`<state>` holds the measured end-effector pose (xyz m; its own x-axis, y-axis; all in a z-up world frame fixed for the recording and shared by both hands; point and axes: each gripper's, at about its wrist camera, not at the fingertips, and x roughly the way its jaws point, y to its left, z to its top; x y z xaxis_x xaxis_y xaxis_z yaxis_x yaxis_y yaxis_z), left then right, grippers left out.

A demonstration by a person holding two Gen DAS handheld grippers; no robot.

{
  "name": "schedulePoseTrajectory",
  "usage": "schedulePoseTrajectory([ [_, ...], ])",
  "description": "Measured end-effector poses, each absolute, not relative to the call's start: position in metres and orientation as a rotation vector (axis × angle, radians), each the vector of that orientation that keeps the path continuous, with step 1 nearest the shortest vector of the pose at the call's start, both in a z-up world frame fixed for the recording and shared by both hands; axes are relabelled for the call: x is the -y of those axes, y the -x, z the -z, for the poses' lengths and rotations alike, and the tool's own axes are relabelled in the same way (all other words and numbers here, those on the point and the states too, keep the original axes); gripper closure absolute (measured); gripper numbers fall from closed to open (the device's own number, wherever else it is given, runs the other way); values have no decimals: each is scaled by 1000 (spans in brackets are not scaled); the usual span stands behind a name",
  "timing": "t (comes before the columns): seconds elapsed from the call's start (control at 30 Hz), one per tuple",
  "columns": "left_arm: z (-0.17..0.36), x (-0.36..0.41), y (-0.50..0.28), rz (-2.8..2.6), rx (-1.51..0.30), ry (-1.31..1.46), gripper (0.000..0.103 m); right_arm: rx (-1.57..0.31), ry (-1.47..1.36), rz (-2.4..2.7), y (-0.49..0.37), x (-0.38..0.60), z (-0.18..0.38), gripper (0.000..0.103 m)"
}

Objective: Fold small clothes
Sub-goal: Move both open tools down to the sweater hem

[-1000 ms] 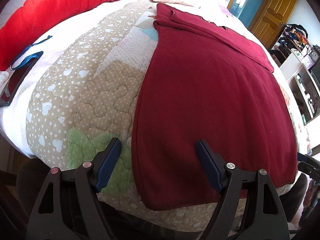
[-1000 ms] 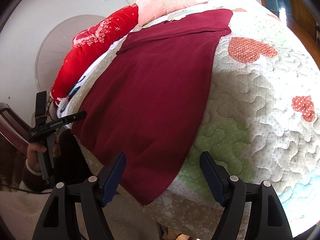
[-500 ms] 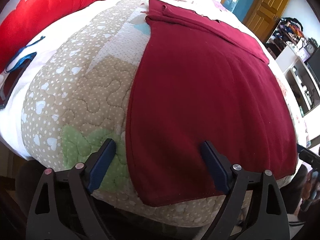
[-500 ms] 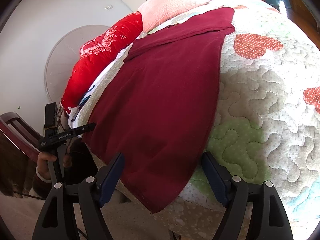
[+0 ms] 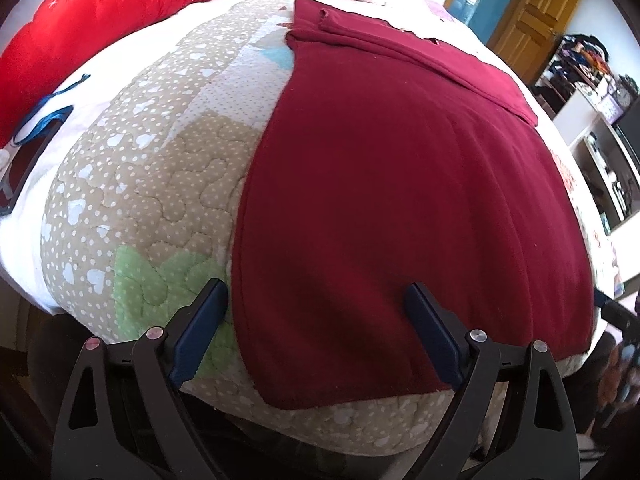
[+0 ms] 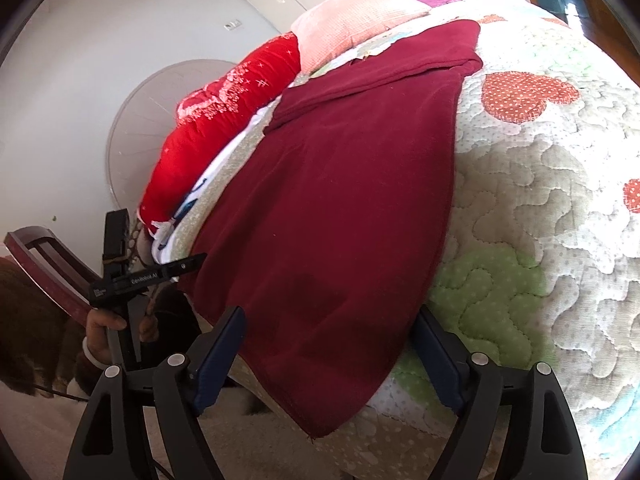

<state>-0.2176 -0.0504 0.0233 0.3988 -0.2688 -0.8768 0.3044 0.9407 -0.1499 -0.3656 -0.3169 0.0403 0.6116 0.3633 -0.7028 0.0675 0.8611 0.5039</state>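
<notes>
The garment is plain dark maroon. The quilt under it is patchwork — beige and white with small white dots and hearts, green patches, red dotted hearts. A bright red cushion carries white embroidery — the pillow is pale pink.

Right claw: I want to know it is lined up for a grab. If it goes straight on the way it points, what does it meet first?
Most likely the near corner of the dark red garment, which lies between the open right claw fingers where it drapes over the quilt edge. Depth is hard to judge.
</notes>
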Motion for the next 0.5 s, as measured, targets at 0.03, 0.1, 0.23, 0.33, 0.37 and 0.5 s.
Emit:
schedulePoseTrajectory([
  [0.03,-23,52,220,365,-1100,-50,13,-905,-527,-187,365,318,-40,20],
  [0.1,-23,53,220,370,-1095,-60,16,-901,-535,-202,365,321,-39,20],
  [0.23,-23,53,219,376,-1092,-48,20,-895,-541,-221,361,322,-38,20],
  [0.33,-24,52,221,377,-1085,-41,20,-892,-534,-225,360,320,-38,20],
  [0.37,-24,52,221,375,-1082,-42,20,-890,-532,-224,361,319,-38,20],
  [0.5,-23,54,224,357,-1076,-44,19,-900,-536,-213,368,319,-42,21],
])
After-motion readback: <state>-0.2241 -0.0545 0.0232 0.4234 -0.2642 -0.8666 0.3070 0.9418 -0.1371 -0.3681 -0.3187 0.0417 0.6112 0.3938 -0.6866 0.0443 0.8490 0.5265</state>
